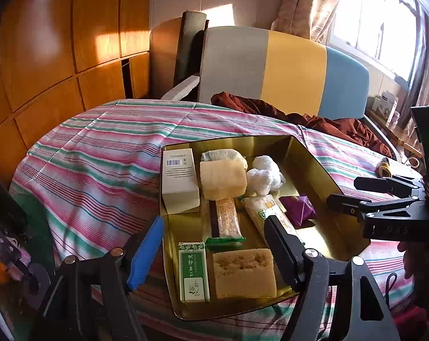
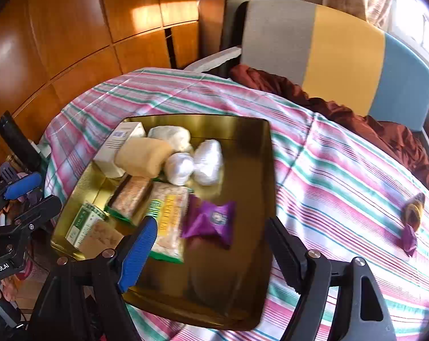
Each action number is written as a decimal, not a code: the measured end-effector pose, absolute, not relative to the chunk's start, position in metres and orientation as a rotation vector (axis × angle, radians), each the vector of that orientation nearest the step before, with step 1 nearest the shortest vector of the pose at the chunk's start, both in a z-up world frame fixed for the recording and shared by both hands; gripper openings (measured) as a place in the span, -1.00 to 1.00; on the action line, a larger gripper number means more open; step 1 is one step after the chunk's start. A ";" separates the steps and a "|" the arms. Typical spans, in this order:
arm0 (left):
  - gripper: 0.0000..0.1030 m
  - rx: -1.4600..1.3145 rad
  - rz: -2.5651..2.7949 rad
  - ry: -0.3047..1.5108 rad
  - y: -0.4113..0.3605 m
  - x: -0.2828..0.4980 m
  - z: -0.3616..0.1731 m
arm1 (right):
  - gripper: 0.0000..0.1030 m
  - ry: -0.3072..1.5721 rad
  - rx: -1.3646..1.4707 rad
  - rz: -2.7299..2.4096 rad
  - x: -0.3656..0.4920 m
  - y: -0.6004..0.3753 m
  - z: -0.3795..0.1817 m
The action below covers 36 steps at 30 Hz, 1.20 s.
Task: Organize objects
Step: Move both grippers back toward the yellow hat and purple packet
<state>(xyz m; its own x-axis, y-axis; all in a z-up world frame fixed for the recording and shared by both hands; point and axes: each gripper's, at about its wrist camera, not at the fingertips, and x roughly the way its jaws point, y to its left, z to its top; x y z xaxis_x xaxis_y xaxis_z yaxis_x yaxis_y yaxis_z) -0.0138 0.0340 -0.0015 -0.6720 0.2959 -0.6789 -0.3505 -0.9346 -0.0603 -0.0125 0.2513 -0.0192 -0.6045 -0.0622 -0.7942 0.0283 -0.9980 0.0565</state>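
- The bed [image 2: 342, 170] with its pink, green and white striped sheet fills the middle of both views; a rumpled dark red cloth [image 2: 356, 113] lies along its upper right, below a grey, yellow and blue headboard [image 2: 342, 51]
- A gold tray [image 2: 243, 270] sits on the sheet in the centre of the frame
- In the tray's upper left stands a white box [image 1: 180, 182], with a pale yellow block [image 1: 223, 180] just beside it and two white wrapped bundles [image 1: 264, 174] to the right
- Lower down lie two long snack packets, a green carton [image 1: 194, 272] and a purple packet [image 2: 211, 221], the last alone right of the others
- A small brown and purple item [image 2: 412, 218] lies on the sheet at right, well apart from the tray
- The left tongs [image 1: 214, 247] hang over the tray's near part, released, nothing between them
- The right tongs [image 2: 211, 251] hover released above the purple packet, not touching it
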 end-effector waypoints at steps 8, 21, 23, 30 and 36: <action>0.47 -0.994 2.520 0.191 0.067 -0.009 0.005 | 0.57 -0.157 1.449 -2.911 0.007 0.321 -0.018; 0.49 -0.935 2.404 0.328 0.134 -0.002 0.010 | 0.57 -0.381 1.637 -3.112 0.039 0.457 -0.018; 0.52 -0.932 2.385 0.343 0.144 -0.002 0.010 | 0.57 -0.440 1.650 -3.144 0.042 0.481 -0.017; 0.52 -0.923 2.324 0.386 0.180 -0.004 0.011 | 0.60 -0.707 1.655 -3.281 0.058 0.558 -0.035; 0.53 -0.925 2.280 0.422 0.210 -0.007 0.010 | 0.60 -1.181 1.635 -3.244 0.089 0.600 -0.056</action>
